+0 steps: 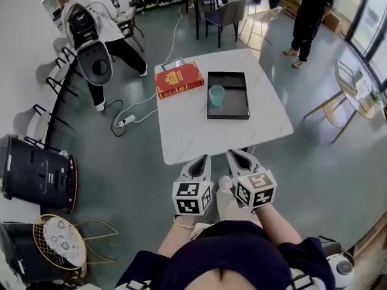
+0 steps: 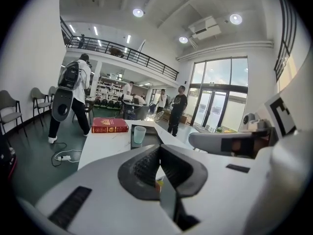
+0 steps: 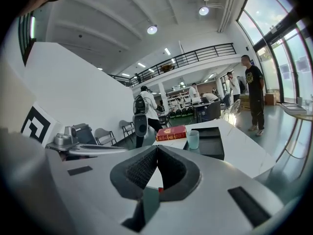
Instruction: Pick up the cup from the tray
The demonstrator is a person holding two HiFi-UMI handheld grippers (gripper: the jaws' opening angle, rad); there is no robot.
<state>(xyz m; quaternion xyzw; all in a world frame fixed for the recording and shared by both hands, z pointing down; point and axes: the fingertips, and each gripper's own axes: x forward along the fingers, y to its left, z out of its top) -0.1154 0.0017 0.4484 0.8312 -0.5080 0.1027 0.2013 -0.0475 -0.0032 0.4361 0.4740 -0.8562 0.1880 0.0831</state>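
A pale green cup (image 1: 216, 95) stands upright at the left side of a black tray (image 1: 239, 109) on the white table (image 1: 199, 132). The cup (image 2: 139, 134) also shows in the left gripper view, and the cup (image 3: 192, 139) with the tray (image 3: 213, 141) in the right gripper view. Both grippers are held side by side in front of the table's near edge, well short of the cup. My left gripper (image 1: 200, 159) is shut and empty. My right gripper (image 1: 236, 154) is shut with nothing in it.
A red book (image 1: 178, 79) lies on the table left of the tray. A person with a backpack (image 1: 91, 23) bends at the far left, another person (image 1: 308, 17) stands at the back right. Chairs (image 1: 344, 98) stand right of the table, a cable (image 1: 130, 116) crosses the floor.
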